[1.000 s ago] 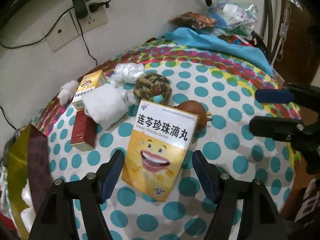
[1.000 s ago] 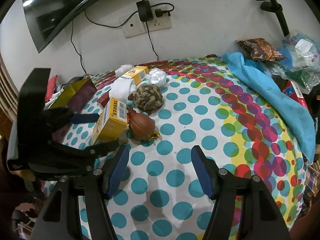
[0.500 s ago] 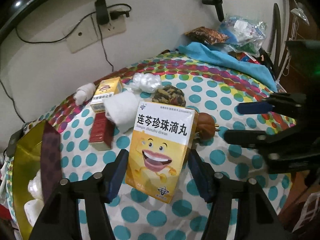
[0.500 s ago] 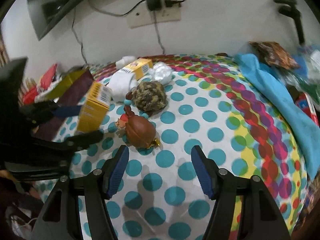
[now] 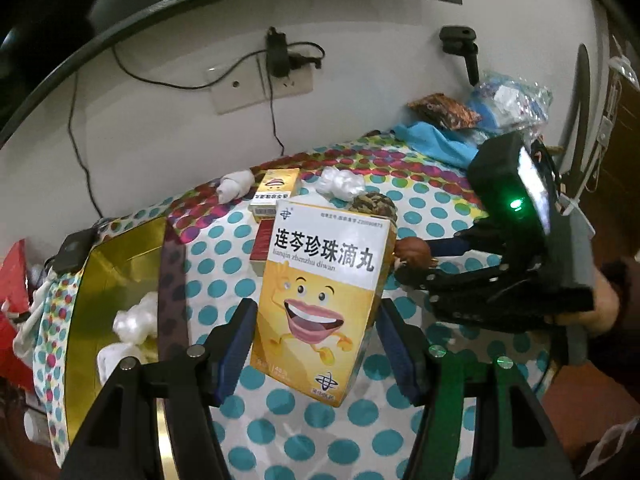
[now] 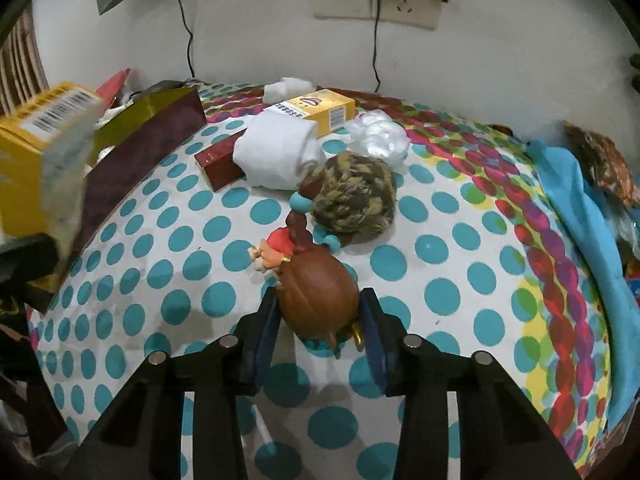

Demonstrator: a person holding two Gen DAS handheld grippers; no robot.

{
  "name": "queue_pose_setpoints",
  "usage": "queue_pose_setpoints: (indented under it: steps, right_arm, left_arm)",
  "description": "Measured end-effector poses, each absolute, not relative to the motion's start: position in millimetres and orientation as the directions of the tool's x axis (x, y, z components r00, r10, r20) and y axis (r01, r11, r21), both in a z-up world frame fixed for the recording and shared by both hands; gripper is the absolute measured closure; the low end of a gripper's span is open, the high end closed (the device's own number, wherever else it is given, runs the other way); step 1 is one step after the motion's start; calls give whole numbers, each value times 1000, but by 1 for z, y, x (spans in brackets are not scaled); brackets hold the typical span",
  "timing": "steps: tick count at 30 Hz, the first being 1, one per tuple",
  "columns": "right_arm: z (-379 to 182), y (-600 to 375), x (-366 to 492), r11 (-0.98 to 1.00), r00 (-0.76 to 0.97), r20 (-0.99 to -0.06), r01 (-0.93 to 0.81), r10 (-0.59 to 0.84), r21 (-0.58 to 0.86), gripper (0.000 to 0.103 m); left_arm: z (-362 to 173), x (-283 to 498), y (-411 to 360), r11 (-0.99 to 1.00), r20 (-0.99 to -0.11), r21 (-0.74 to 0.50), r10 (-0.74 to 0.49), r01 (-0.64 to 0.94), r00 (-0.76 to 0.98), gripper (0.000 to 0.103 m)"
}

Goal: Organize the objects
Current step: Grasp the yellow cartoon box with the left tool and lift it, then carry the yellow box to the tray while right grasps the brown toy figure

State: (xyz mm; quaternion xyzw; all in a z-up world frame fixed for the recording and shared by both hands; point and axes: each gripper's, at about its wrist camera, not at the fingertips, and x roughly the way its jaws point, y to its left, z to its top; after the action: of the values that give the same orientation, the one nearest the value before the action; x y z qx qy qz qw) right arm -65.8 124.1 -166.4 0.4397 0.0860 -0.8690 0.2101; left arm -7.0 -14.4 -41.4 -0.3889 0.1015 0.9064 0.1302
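My left gripper (image 5: pixel 314 344) is shut on a yellow medicine box with a smiling face (image 5: pixel 320 300) and holds it above the polka-dot table; the box also shows in the right wrist view (image 6: pixel 40 152). My right gripper (image 6: pixel 320 316) has its jaws around a brown round figurine (image 6: pixel 316 300) that lies on the table, both pads touching its sides. The right gripper also shows in the left wrist view (image 5: pixel 416 264), closed around the figurine (image 5: pixel 412 252). An open gold-lined box (image 5: pixel 116 276) stands at the table's left edge, with white wads inside.
A braided ball (image 6: pixel 354 196), a white roll (image 6: pixel 280 152), a dark red box (image 6: pixel 220 160), a small yellow box (image 6: pixel 312 112) and a white plastic wad (image 6: pixel 378 134) lie behind the figurine. A blue cloth (image 6: pixel 584 232) and bags lie at the right. Wall sockets with cables are behind.
My left gripper closed on the yellow box, lifted it and moved left toward the gold box. My right gripper moved forward and closed around the brown figurine.
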Motion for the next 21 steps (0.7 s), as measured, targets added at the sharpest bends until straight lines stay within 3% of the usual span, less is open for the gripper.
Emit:
queue_pose_setpoints:
  steps: [21]
  right_arm:
    - [-167,114,-68,-904,-518,-812,426,-269,28,66]
  left_arm:
    - [50,47,-36,-975,-654,83,103,-207,-749,40]
